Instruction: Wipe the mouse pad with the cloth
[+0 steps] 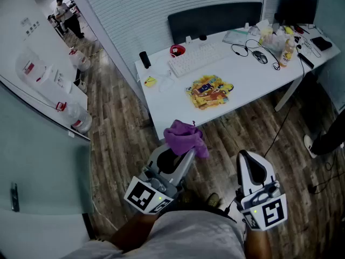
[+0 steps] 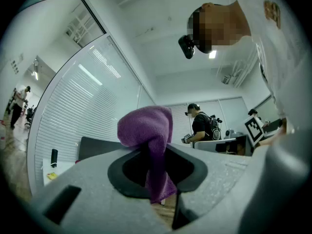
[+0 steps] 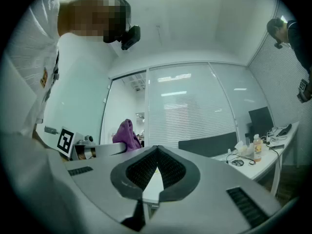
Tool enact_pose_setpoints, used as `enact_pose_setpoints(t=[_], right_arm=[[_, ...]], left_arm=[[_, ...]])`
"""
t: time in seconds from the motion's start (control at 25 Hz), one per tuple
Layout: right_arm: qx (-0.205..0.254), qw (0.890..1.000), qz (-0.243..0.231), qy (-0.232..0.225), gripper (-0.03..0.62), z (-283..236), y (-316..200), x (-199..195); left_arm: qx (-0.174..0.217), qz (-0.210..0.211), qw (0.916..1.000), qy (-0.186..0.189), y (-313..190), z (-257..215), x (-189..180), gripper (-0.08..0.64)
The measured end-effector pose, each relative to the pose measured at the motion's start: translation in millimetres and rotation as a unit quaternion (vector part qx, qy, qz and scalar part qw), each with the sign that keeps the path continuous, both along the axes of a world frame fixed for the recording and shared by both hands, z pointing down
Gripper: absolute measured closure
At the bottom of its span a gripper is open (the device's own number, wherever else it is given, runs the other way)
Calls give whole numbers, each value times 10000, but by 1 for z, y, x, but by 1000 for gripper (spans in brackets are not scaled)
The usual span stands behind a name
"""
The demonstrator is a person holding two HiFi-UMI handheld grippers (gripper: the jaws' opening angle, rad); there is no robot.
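Observation:
A purple cloth (image 1: 185, 135) is bunched between the jaws of my left gripper (image 1: 187, 151), which is shut on it and held over the wood floor short of the white desk (image 1: 178, 104). In the left gripper view the cloth (image 2: 146, 126) bulges above the jaws and hangs down through my left gripper (image 2: 157, 152). The colourful yellow mouse pad (image 1: 209, 90) lies on the desk, beyond both grippers. My right gripper (image 1: 249, 158) is shut and holds nothing, to the right of the left one. My right gripper (image 3: 155, 155) points at the blinds, with the cloth (image 3: 126, 133) at its left.
On the desk are a white keyboard (image 1: 199, 57), a mouse (image 1: 261, 57) with cables, a bottle (image 1: 285, 53) and clutter at the right end. A dark chair back (image 1: 215, 16) stands behind the desk. A glass wall runs along the left. Another person (image 2: 201, 123) stands farther off.

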State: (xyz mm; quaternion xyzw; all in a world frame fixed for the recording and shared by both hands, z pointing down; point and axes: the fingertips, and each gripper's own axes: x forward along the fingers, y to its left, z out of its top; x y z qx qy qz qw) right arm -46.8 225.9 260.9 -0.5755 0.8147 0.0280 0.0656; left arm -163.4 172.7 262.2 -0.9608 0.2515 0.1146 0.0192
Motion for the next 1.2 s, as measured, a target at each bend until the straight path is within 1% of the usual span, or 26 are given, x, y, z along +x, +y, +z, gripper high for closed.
enact_pose_setpoints(t=[0.24,0.44,0.6,0.88,1.08,1.2], right_arm=[[-21,10000,-73,9,581,1,-1,6],[36,9996,-270,-35,581,0,-2,12],[124,9991,-396,-126,580,-4,-5,26],[270,9978,-599,-12,580,-11,-5,51],[230,9979,-608,9,580,-5,-10,72],[215,9977,-642,29,580,-2,-16,76]], left_arm=[[-2,-71,10000,-22,0,0,6,477],[21,-173,9998,-75,0,1,13,477],[65,-255,9995,-161,-2,0,24,477],[128,-467,9986,-209,-3,-5,43,477],[161,-605,9977,-246,-7,-3,50,477],[182,-669,9973,-244,-13,-3,52,477]])
